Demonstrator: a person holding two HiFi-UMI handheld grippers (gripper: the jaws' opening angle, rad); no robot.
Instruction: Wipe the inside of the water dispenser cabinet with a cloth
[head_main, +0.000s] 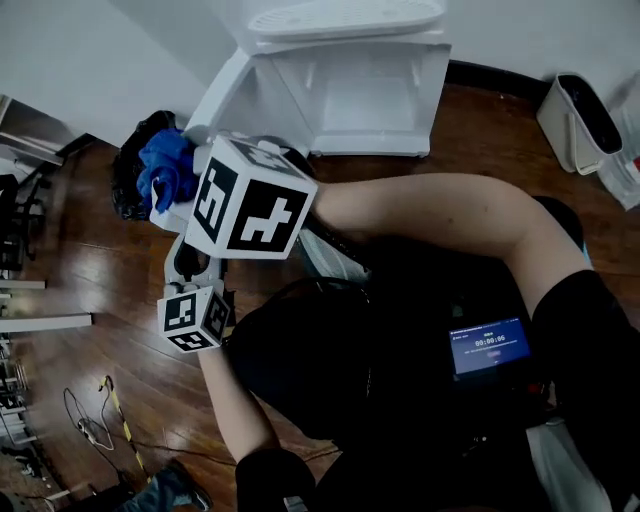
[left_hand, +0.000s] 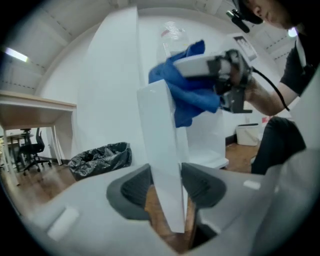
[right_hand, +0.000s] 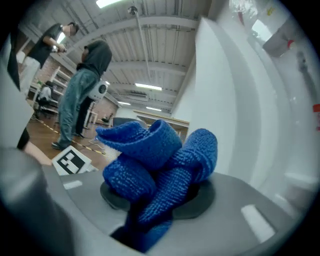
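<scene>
Wood floor (head_main: 100, 270) below; cloth (right_hand: 160, 170) (bunched) between right fingers (right_hand: 202, 200)

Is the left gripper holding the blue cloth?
No, the left gripper clamps the white cabinet door; the blue cloth sits in the right gripper.

1 cloth (right_hand: 160, 165), 1 dispenser (head_main: 350, 95), 1 door (left_hand: 162, 150)

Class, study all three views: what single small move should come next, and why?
Probably swing the right gripper toward the open cabinet and press the blue cloth against an inside wall. Its jaws are shut on the cloth, the left gripper grips the edge of the white door, and the cloth sits outside, beside that door.
</scene>
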